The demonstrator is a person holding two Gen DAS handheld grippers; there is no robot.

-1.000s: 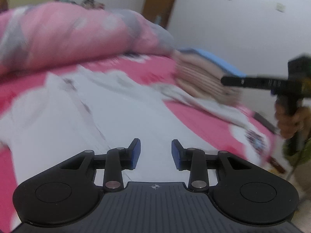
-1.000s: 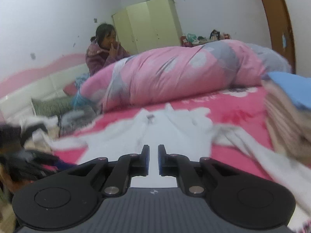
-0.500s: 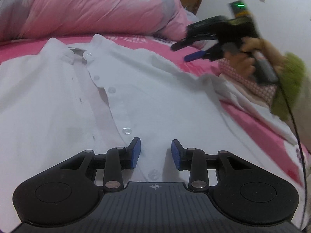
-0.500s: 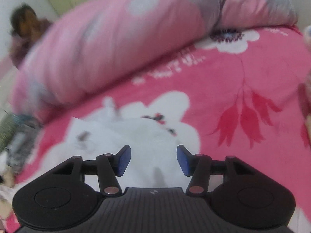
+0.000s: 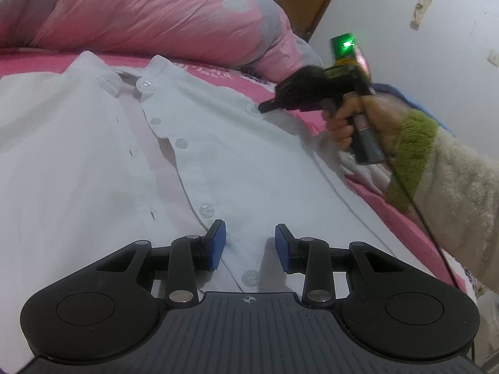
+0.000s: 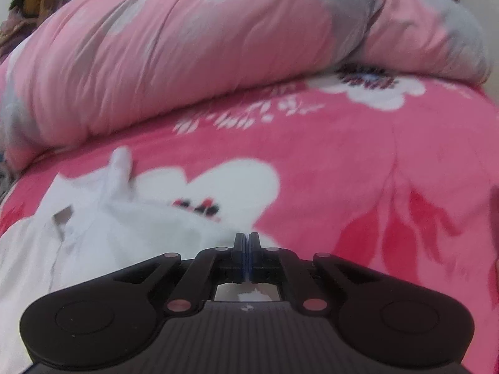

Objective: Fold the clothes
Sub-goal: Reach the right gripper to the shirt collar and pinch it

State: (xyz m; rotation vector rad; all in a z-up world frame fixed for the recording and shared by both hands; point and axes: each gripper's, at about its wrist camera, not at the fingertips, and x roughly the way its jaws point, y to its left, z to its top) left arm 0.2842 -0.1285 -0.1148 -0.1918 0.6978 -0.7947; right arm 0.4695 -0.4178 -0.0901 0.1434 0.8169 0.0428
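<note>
In the left wrist view, a white button-up shirt (image 5: 237,143) lies face up and spread flat on the pink floral bed (image 5: 402,215), its collar toward the rolled pink quilt (image 5: 149,12) at the far side. The left gripper (image 5: 249,246) has dropped low over the shirt's front since a second ago and has now settled; its blue fingers (image 5: 217,243) stand narrowly apart, as they did then, with nothing between them. The button placket runs just under and to the left of the gap, one button lying just below it. Further off, the right gripper (image 5: 263,108), held in a hand (image 5: 349,121) with a fuzzy green-cuffed sleeve (image 5: 436,168), has swung in from the far right and its tip now rests at the shirt's right shoulder edge.

In the right wrist view, the right gripper (image 6: 246,251) shows the main change: its fingers, open half a second ago, are now pressed together. White fabric sits right at and under the tips, where the shirt (image 6: 103,227) meets the bed (image 6: 358,162). Whether a pinch of cloth is truly caught between the pads cannot be told, since the shot is blurred and the closed fingers hide the seam. A person (image 6: 28,6) sits at the far left behind the quilt (image 6: 202,46).

Judging from this, the first fold is about to begin: the right side looks taken at the shoulder, while the left has yet to close on any cloth.
</note>
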